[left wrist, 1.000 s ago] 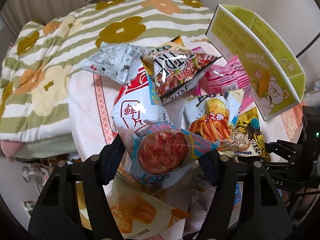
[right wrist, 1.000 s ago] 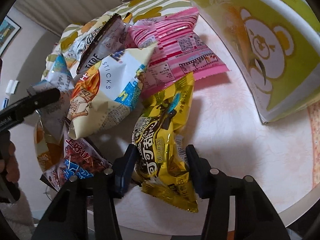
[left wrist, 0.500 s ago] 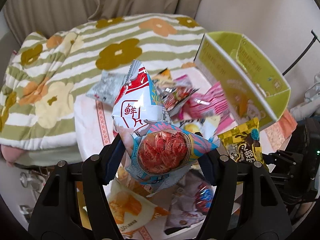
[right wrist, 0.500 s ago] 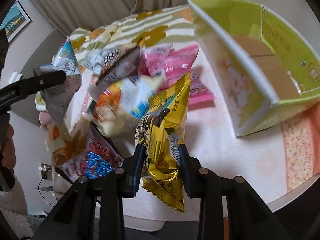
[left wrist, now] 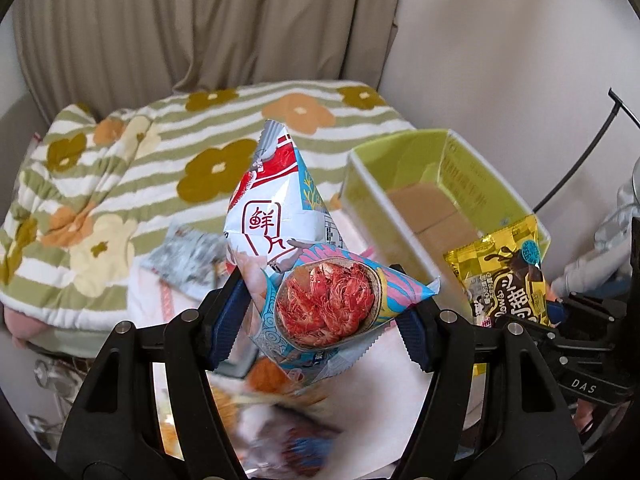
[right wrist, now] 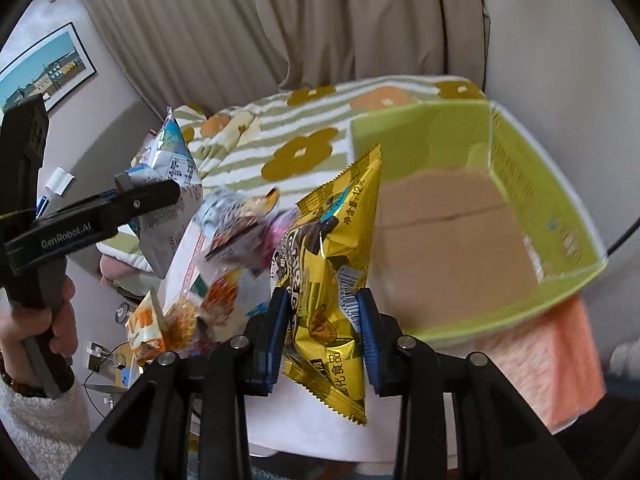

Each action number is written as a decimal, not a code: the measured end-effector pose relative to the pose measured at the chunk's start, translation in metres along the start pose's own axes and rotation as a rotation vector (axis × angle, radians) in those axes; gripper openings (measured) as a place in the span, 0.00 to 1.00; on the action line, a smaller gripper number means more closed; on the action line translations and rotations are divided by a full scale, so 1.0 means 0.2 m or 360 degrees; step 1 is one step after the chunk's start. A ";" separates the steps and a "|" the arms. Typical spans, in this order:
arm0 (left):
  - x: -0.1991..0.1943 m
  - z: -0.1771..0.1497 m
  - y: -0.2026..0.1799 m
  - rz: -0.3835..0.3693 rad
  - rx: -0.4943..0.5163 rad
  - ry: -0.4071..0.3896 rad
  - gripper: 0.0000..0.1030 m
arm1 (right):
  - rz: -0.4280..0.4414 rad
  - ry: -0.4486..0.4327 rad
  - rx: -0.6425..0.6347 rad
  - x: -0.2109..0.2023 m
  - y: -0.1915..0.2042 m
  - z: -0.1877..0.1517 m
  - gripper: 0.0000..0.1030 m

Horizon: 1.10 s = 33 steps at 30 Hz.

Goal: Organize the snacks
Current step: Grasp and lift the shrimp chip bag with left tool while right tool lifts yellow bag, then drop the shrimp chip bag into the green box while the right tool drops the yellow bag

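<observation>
**Both tongs hold a snack bag above the table**

Our left tongs point(left wrist: 324, 312) are closed on a white and blue shrimp snack bag point(left wrist: 304, 256), the blue pads pressing its lower sides while the top of the bag stands up between them. Our right tongs point(right wrist: 322, 328) are clamped tight on a yellow snack bag point(right wrist: 332, 264), gripping it across the lower middle so that its sealed bottom edge hangs below the pads and its top corner points up toward the box.

In the left view the yellow bag shows at the right, held in front of the near corner of the green box point(left wrist: 472, 184). In the right view the shrimp bag shows at the left, pinched in the other tongs, with a hand point(right wrist: 60, 320) wrapped round the handle.

The green box stands open on the table point(right wrist: 312, 428), its brown cardboard floor bare where we can see it. It sits to the right of the loose snacks. The remaining snack bags point(right wrist: 236, 248) lie in a blurred heap on the table, below and between the two held bags; we cannot tell them apart clearly.

Behind the table lies a striped flowered blanket point(left wrist: 168, 168), with a beige curtain point(left wrist: 200, 24) hanging behind it. A framed picture point(right wrist: 44, 68) hangs on the wall at the left.
</observation>
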<state>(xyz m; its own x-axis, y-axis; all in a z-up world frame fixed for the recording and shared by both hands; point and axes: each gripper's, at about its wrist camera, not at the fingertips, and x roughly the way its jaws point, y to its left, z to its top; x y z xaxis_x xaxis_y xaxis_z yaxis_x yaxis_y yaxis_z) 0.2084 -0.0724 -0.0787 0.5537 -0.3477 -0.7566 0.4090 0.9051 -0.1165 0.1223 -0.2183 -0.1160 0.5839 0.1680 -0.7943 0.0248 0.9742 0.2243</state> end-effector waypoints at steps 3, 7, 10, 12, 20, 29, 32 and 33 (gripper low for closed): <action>0.03 0.07 -0.19 -0.0007 -0.0032 -0.0031 0.63 | 0.0012 -0.0020 -0.0028 -0.05 -0.16 0.08 0.30; 0.12 0.14 -0.42 -0.0011 -0.0066 -0.0049 0.63 | 0.0017 -0.0037 -0.0073 -0.10 -0.38 0.17 0.30; 0.20 0.18 -0.56 -0.0025 -0.0092 -0.0025 0.63 | 0.0014 -0.0019 -0.0086 -0.11 -0.54 0.24 0.30; 0.27 0.21 -0.66 -0.0026 -0.0087 0.0009 0.63 | 0.0016 0.0001 -0.0087 -0.09 -0.64 0.28 0.30; 0.59 0.27 -0.93 0.0033 0.0015 0.0199 0.63 | 0.0028 0.0071 -0.0017 0.00 -0.92 0.36 0.30; 0.75 0.30 -1.02 0.0084 0.0121 0.0274 0.75 | 0.0022 0.0138 0.0079 0.09 -1.03 0.37 0.30; 0.79 0.31 -1.03 0.0124 0.0164 0.0292 1.00 | 0.0014 0.0145 0.0092 0.11 -1.04 0.39 0.30; 0.79 0.31 -1.02 0.0127 0.0175 0.0286 1.00 | 0.0011 0.0149 0.0095 0.12 -1.04 0.39 0.30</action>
<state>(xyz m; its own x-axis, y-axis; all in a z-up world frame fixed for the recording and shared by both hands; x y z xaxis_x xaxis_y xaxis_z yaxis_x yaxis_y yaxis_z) 0.2574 -0.3276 -0.1342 0.4533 -0.2178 -0.8643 0.4510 0.8924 0.0117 0.1939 -0.4287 -0.1371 0.5060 0.1908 -0.8412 0.0708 0.9628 0.2609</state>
